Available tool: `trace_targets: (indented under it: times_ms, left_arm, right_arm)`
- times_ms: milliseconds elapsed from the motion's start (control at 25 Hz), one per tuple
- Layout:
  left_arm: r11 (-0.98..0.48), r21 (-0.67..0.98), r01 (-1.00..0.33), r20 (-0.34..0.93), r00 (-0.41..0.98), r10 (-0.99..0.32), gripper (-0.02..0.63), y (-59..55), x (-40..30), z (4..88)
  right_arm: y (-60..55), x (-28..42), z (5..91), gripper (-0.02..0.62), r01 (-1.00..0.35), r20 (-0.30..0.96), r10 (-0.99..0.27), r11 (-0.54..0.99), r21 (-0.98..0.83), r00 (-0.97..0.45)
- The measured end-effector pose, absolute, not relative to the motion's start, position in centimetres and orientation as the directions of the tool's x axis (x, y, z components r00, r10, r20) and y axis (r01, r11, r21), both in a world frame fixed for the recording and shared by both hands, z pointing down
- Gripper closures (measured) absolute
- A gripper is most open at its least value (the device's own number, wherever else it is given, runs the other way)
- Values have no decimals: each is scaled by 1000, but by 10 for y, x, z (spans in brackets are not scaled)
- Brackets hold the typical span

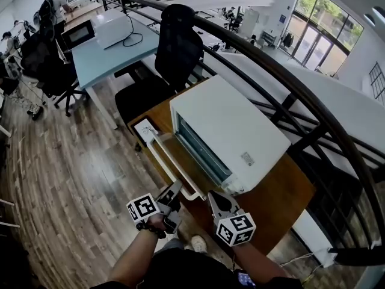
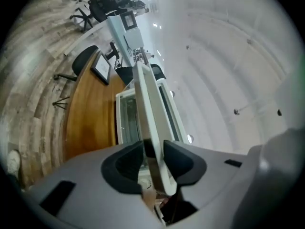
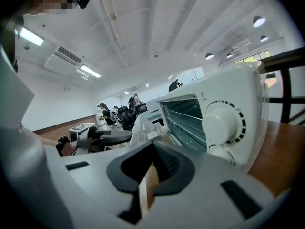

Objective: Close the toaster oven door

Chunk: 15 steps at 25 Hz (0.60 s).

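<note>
A white toaster oven stands on a wooden table. Its glass door hangs open toward me, roughly level, with the white handle bar along its outer edge. My left gripper is at the door's near corner. In the left gripper view the door's edge runs between the open jaws of that gripper, close to both pads. My right gripper hovers shut and empty beside the oven's front right corner. In the right gripper view it faces the oven's dial and the open cavity.
A white power strip lies on the table left of the door. A black office chair stands behind the table, and a dark curved railing runs along the right. A light-blue desk and people are farther back.
</note>
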<state>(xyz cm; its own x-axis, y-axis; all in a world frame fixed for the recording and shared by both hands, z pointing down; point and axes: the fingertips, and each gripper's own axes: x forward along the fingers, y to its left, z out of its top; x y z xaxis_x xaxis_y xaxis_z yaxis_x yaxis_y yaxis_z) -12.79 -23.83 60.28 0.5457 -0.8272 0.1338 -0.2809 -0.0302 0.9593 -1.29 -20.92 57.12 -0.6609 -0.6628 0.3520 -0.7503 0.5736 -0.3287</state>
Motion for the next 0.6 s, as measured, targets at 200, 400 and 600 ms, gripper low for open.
trace_targets:
  times_ms: [200,400,600]
  left_arm:
    - [-111,987,-113,-26,577,-816,468,-250,-109,579]
    - [-123,991,-48,-73,575,-815,476,-260,-100,569]
    - [-135,984,-117,-40,592,-805,469,-273,-91,562]
  right_arm:
    - [-211,-1,572,598,-775,344,-699,515,-367,-627]
    - [-211,10,568,598,-797,371,-707,500,-339,-602]
    - [-202,18,560,598,-798,350,-721,499,-337,-598]
